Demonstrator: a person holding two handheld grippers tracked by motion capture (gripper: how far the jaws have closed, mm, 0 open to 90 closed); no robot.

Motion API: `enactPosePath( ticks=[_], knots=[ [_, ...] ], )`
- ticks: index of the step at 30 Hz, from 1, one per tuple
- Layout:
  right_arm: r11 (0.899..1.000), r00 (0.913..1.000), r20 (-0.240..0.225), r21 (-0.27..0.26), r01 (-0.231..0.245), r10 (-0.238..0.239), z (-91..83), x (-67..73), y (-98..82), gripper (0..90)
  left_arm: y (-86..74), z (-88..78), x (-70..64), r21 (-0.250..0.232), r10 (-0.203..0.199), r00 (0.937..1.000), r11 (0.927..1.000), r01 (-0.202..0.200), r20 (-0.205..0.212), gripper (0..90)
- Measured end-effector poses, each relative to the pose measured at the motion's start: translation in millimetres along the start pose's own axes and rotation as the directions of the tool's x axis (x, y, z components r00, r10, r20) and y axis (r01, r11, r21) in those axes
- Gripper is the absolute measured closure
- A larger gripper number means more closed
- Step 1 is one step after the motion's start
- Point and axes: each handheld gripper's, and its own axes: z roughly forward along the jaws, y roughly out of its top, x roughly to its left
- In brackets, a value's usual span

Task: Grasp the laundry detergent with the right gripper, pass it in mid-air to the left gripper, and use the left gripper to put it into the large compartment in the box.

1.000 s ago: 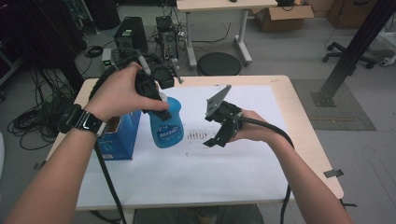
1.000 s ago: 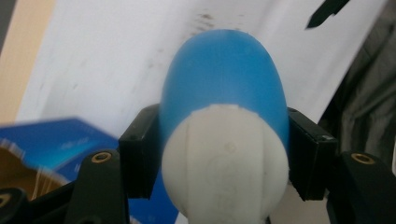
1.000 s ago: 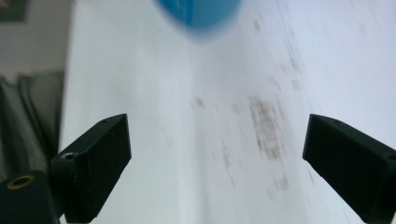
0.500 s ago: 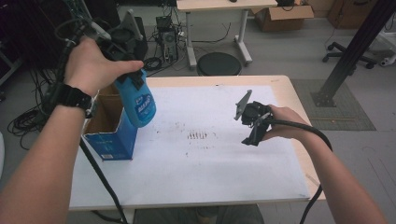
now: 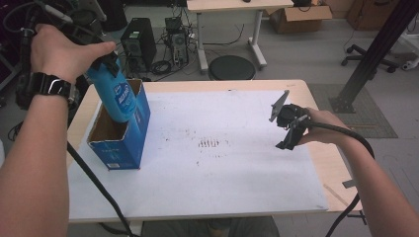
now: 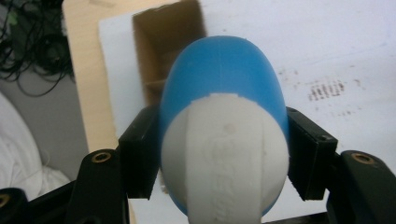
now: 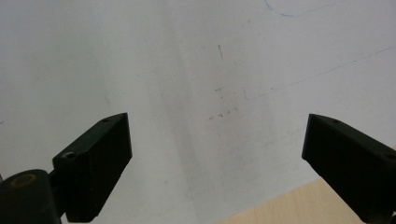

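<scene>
The left gripper (image 6: 223,154) has the blue bottle (image 5: 114,94) clamped right over the open blue box (image 5: 123,136), while the right gripper (image 7: 219,158) hangs wide open, holding nothing, above the white mat (image 5: 222,163).

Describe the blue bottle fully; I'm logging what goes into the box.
The blue bottle looks like smooth plastic, with a white cap and a label of white print. The left tool clamps it near the cap, both jaws pressing its sides. It hangs tilted, bottom end down, over the open blue box.
</scene>
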Motion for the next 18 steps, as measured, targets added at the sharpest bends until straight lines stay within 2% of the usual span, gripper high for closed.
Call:
enactPosePath(
  ticks=[6, 18],
  knots=[
    [1.0, 1.0, 0.001, -0.001, -0.002, 0.002, -3.5, -2.4, -4.9, 8.2, -0.8, 9.7, 12.1, 0.012, -0.033, 0.9986, 0.9994, 0.034, -0.041, 38.1],
    [1.0, 0.9999, -0.002, 0.004, -0.016, 0.016, -2.1, -3.5, -11.7, 8.2, -9.0, 35.9, 24.0, 0.025, -0.064, 0.9968, 0.9976, 0.065, -0.048, 38.1]
  ],
)
